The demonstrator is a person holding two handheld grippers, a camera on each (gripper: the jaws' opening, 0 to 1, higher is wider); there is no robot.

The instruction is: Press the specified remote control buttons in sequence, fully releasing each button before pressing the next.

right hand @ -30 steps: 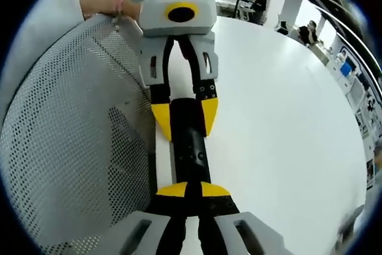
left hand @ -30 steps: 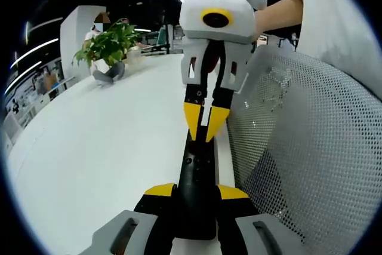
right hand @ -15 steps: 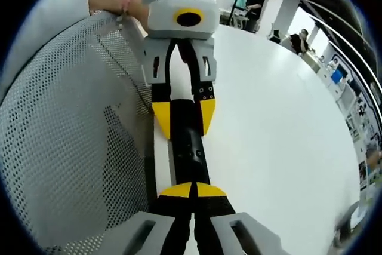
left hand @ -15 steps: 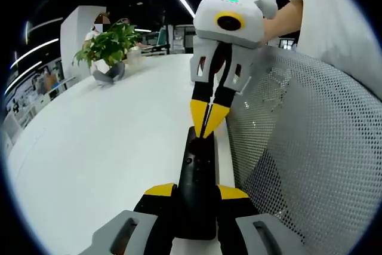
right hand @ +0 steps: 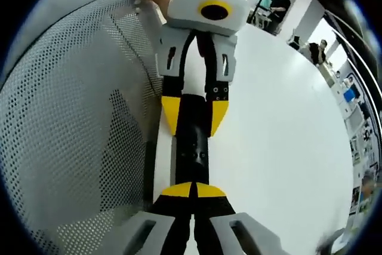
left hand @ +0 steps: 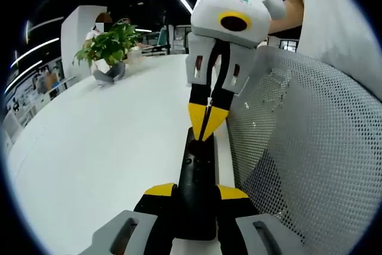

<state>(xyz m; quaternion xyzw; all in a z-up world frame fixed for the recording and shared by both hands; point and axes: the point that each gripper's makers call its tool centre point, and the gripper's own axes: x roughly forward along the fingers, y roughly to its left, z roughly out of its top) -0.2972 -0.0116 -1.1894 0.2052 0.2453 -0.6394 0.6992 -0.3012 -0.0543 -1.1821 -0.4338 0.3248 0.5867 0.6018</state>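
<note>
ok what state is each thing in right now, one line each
remote control: lying flat on the white table, clamped at one end
left gripper: shut on the remote control
right gripper: jaws shut, tips pointed down at the remote's far end
mesh chair back: upright beside the table
potted plant: upright on the table's far side

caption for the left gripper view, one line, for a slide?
Left tool clamps a black remote on the white table while the closed right tool presses its far end.
</note>
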